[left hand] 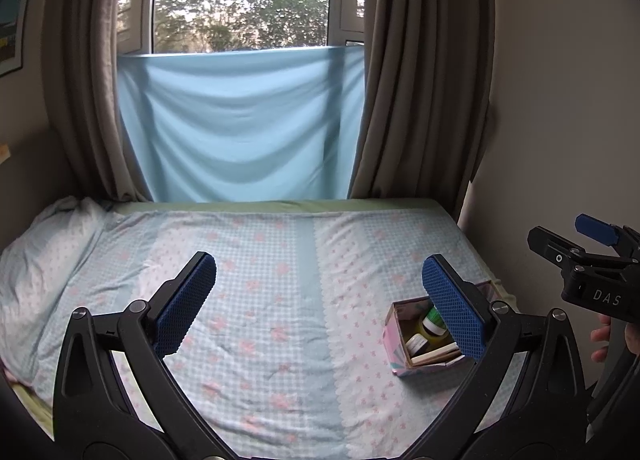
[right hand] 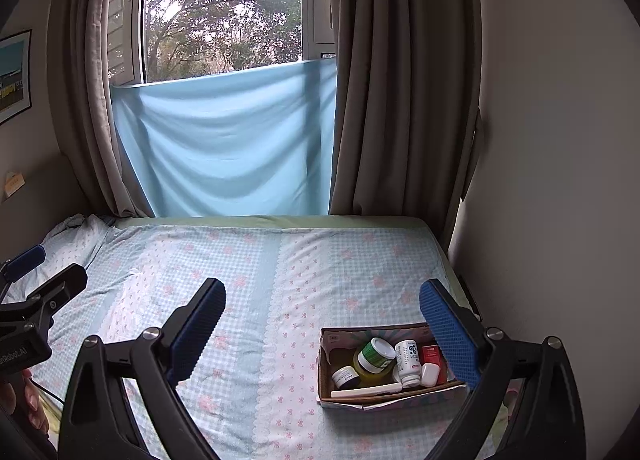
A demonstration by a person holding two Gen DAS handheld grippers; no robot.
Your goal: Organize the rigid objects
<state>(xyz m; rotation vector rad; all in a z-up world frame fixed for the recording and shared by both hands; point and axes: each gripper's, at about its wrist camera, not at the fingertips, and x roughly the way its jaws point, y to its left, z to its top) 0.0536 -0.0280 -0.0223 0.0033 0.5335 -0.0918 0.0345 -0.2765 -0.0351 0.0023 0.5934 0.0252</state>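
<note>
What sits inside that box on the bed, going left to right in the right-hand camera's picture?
small dark jar → green-lidded jar → white bottle → small white case, all in the box.

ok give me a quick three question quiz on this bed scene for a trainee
1. True or false: the cardboard box on the bed holds several small containers.
2. Which colour is the lid of the largest jar in the box? A) red B) green C) black
3. Are the left gripper and right gripper holding anything?

Key:
1. True. It holds jars, a white bottle and a white stick, among others.
2. B
3. No. Both have their jaws spread wide with nothing between them, above the bedsheet.
</note>
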